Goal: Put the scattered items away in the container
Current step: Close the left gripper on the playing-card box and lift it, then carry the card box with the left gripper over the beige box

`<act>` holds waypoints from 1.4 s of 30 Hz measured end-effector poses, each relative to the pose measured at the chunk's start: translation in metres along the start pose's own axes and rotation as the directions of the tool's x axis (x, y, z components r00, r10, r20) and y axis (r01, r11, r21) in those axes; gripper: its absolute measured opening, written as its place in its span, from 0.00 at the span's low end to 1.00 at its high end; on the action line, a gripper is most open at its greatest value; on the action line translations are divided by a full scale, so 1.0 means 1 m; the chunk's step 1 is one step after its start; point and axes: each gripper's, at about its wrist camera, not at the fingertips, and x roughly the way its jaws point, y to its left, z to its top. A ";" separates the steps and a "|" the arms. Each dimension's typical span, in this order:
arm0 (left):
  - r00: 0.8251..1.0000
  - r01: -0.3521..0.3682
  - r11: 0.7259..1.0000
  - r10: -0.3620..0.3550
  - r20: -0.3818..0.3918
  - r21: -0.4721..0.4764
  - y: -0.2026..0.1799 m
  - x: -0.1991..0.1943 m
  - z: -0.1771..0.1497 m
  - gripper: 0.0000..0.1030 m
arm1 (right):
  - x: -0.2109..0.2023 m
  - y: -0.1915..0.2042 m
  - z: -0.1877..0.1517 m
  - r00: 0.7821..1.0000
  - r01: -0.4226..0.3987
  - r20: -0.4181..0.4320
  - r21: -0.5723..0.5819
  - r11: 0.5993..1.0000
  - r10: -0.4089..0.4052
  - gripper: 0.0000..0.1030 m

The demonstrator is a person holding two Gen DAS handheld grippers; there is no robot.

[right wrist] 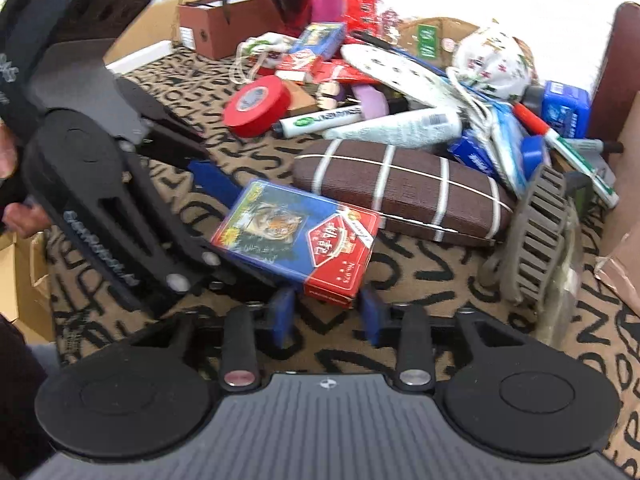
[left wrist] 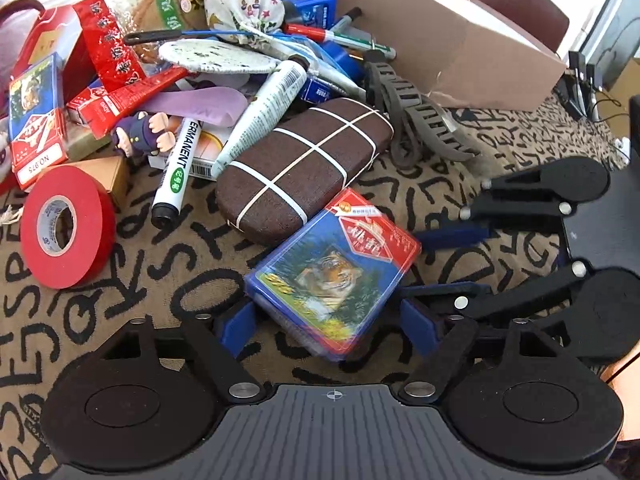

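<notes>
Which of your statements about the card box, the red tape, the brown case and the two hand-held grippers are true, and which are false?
1. The red tape roll lies inside a cardboard box. False: it lies on the patterned cloth.
2. The card box sits between the fingers of the left hand-held gripper. True.
3. White bands cross the brown case. True.
4. The right hand-held gripper is shut on a marker. False: it is open, at a corner of the card box.

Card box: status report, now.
Both grippers open, left gripper and right gripper straddling the card box. Not clamped. Brown case close behind.
</notes>
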 end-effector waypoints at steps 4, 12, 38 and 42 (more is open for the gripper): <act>1.000 -0.004 1.000 0.005 0.008 -0.025 -0.003 -0.005 -0.002 0.73 | -0.012 0.009 -0.005 0.999 0.023 0.042 0.017 1.000 -0.024 0.26; 1.000 -0.006 1.000 0.007 0.022 -0.029 -0.030 -0.018 -0.005 0.52 | -0.050 0.021 -0.015 0.990 0.087 0.106 0.039 0.995 -0.091 0.31; 0.993 -0.009 0.995 -0.003 0.115 0.103 -0.066 -0.003 0.096 0.78 | -0.092 -0.055 -0.010 0.938 0.269 0.147 0.268 0.925 -0.315 0.42; 0.997 0.022 0.997 -0.028 0.069 0.079 -0.051 0.010 0.075 0.83 | -0.068 -0.038 -0.008 0.951 0.268 0.102 0.191 0.944 -0.291 0.58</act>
